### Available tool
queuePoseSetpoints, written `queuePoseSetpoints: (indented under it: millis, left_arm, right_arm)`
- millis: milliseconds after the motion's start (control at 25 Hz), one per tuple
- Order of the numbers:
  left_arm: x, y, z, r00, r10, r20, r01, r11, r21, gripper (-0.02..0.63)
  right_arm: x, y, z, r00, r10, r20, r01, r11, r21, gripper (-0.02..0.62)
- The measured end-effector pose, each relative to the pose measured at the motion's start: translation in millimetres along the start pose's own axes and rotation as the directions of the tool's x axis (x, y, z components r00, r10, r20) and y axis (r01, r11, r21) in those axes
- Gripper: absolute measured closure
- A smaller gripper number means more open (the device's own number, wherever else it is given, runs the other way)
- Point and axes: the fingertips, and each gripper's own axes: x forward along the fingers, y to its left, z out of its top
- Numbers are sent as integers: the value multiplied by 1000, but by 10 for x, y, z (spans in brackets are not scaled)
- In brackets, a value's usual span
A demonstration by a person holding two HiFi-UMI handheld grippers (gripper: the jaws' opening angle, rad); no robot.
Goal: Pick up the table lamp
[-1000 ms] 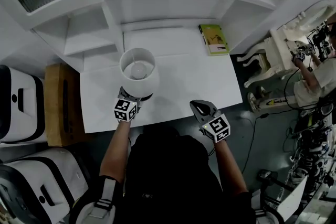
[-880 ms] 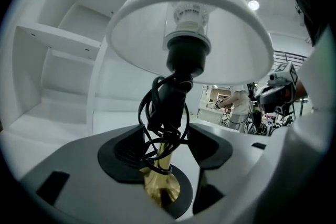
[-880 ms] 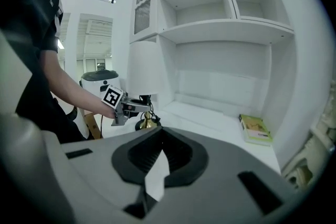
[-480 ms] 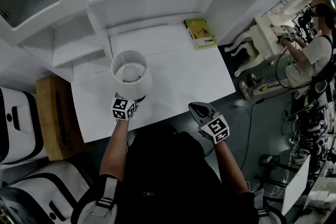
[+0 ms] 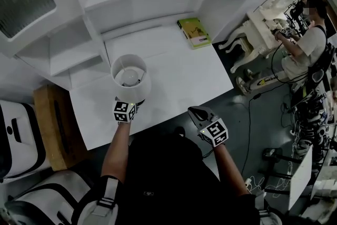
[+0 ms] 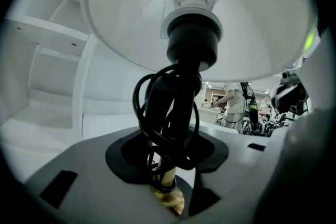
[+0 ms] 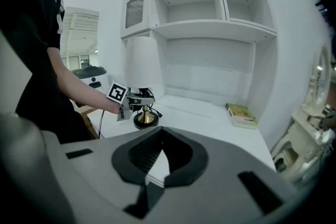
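White-shaded table lamp (image 5: 130, 77) with brass stem (image 6: 167, 180) stands on white tabletop (image 5: 181, 79). Left tongs (image 6: 169, 152) closing round stem, coiled black cord (image 6: 149, 113) between; right tongs (image 7: 160, 147) pinched together, empty. Risk: pads clamp cord, stem slips, top-heavy lamp tips on lift.

White-shaded table lamp (image 5: 130, 77), seemingly upright

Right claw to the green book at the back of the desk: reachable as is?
Probably yes. The right claw holds nothing, and the white desk between it and the green book is bare; the lamp stands off to the left.
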Motion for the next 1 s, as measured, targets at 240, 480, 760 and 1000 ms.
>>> queuePoseSetpoints:
  millis: [240,480,760,1000]
  left_arm:
    - [12,21,-3,1000,-4,18,5,999,-45,451]
    - [8,20,30,1000,-2,25,4,998,-60,463]
    - [43,-73,82,999,-35,9,35,998,-48,469]
    - [69,-183,119,998,-69,3,69,995,-71,471]
  right_arm:
    - [-3,58,-34,1000,-13,-13,13,1000,9,588]
    - [-118,25,-106,999,-42,-19,43,999,33,588]
    - [-186,-31,-157,998,-60,-16,60,997,44,588]
    - [-227,-57,-160,998,-68,-9,69,996,50,588]
